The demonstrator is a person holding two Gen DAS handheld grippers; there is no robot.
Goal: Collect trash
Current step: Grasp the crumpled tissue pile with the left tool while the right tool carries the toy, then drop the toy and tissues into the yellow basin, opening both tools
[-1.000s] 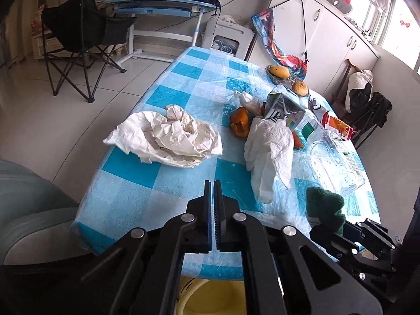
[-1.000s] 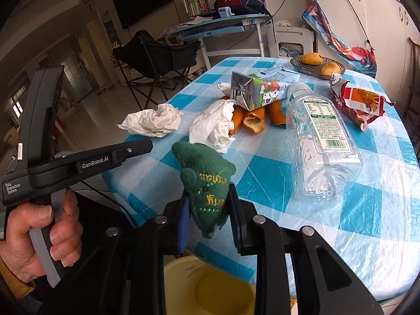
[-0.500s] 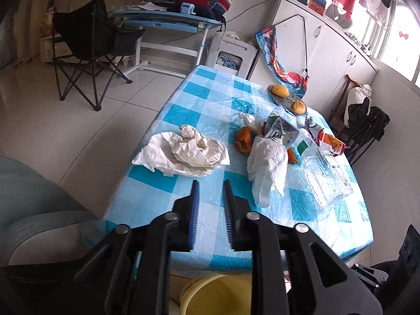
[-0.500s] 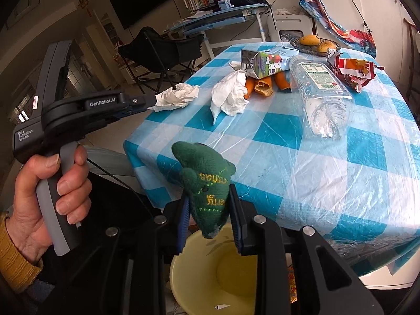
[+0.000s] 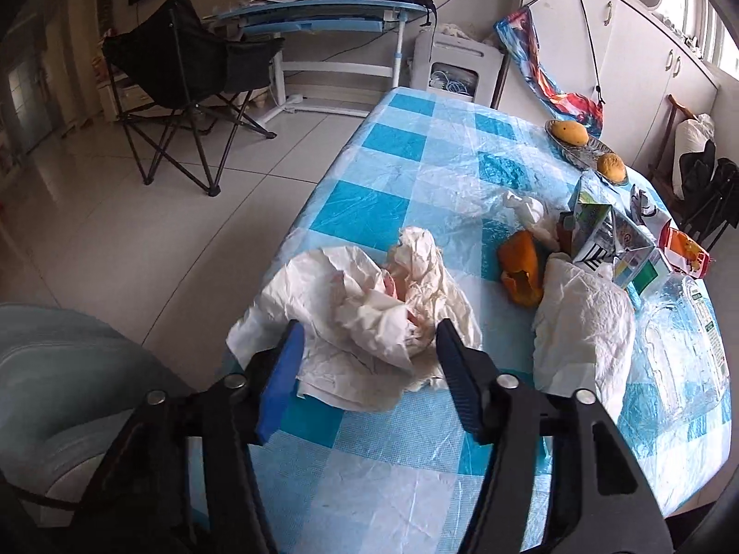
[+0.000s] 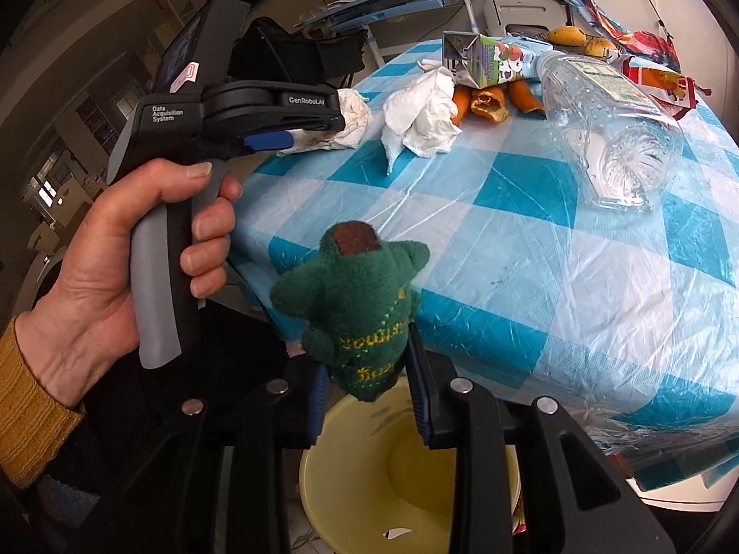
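Covering the table is a blue-and-white checked cloth [image 5: 383, 212] under clear plastic, with pale floor tiles [image 5: 115, 231] beyond, a black folding chair [image 5: 184, 74], a blue desk [image 5: 323, 18] and white cupboards [image 5: 646, 60] along the wall. On the cloth lie a big crumpled paper [image 5: 369, 314], a white tissue wad [image 5: 582, 318], orange peel [image 5: 519, 267], a drink carton [image 6: 489, 62], a clear plastic bottle [image 6: 609, 111], a snack wrapper [image 6: 665, 87] and a dish of fruit [image 5: 586, 147]. The left gripper [image 5: 367, 369], gripped by a hand [image 6: 138, 249] in a mustard sleeve, has just been spreading its jaws; they stand partly apart on either side of the crumpled paper's near edge, pads not pressing it. The right gripper [image 6: 369, 397] pinches a green knitted toy [image 6: 355, 309] between its 2 blue pads, over a yellow bin [image 6: 415, 475] beside the table's edge.
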